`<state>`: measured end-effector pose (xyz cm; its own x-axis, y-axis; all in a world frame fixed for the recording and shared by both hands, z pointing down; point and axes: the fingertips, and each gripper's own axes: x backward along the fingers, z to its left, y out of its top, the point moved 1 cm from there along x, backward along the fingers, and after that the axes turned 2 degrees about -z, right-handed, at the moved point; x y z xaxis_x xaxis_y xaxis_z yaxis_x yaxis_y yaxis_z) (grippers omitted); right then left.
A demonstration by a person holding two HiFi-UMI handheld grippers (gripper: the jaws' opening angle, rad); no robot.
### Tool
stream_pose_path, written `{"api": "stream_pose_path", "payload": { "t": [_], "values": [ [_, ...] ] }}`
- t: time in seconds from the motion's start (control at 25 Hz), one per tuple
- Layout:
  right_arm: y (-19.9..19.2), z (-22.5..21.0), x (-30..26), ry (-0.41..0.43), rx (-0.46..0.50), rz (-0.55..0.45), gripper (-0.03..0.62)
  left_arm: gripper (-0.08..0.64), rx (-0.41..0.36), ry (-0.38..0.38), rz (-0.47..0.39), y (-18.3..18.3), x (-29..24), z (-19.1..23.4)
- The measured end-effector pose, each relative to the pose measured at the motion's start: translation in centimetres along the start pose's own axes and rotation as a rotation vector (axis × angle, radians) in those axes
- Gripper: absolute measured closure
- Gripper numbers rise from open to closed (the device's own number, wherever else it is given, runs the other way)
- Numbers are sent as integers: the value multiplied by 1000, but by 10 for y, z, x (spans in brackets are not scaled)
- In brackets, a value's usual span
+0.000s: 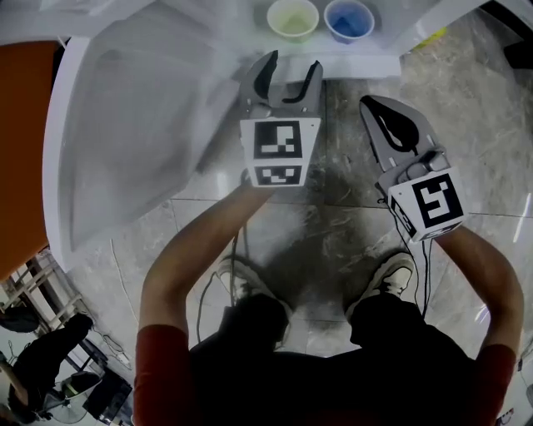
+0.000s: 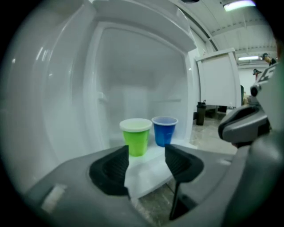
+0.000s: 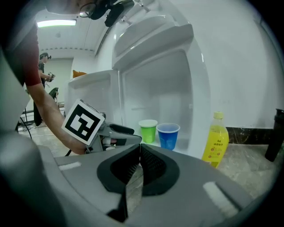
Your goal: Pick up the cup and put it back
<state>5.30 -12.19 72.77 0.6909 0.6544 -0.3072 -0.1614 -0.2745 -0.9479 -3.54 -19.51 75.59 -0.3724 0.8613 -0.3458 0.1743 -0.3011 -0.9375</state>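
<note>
Two cups stand side by side on the white ledge (image 1: 358, 62) of an open white cabinet: a green cup (image 1: 292, 18) (image 2: 136, 136) (image 3: 147, 131) and a blue cup (image 1: 348, 18) (image 2: 164, 131) (image 3: 168, 135) to its right. My left gripper (image 1: 289, 73) (image 2: 146, 153) is open, jaws wide apart and empty, pointing at the cups from a short way in front of the ledge, nearest the green one. Off to the right my right gripper (image 1: 379, 112) (image 3: 138, 153) is shut on nothing, held over the floor, further from the ledge.
The cabinet's white door (image 1: 125, 133) stands open at the left. A yellow bottle (image 3: 216, 139) stands on the floor to the right of the cabinet. Grey stone floor (image 1: 333, 216) lies below, with the person's shoes and a cable on it.
</note>
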Motion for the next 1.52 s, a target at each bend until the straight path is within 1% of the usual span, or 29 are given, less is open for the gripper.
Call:
{"api": "stream_pose_path", "payload": {
  "t": [0.16, 0.36, 0.56, 0.8, 0.92, 1.32, 1.52],
  "values": [
    [-5, -7, -1, 0, -4, 5, 591, 300, 23, 39, 0, 1, -18, 5],
    [-9, -16, -2, -13, -22, 7, 591, 268, 34, 81, -20, 9, -40, 13],
    [-14, -20, -1, -13, -30, 20, 591, 252, 50, 103, -33, 12, -52, 20],
    [-19, -22, 0, -14, -32, 28, 591, 255, 60, 127, -32, 11, -60, 22],
    [-20, -21, 1, -13, -32, 33, 591, 301, 55, 143, -38, 14, -62, 25],
    [-15, -21, 5, -15, -16, 27, 591, 305, 57, 129, -54, 16, -52, 24],
    [-11, -17, 7, -15, -2, 25, 591, 307, 48, 107, -55, 18, -41, 22]
  ]
}}
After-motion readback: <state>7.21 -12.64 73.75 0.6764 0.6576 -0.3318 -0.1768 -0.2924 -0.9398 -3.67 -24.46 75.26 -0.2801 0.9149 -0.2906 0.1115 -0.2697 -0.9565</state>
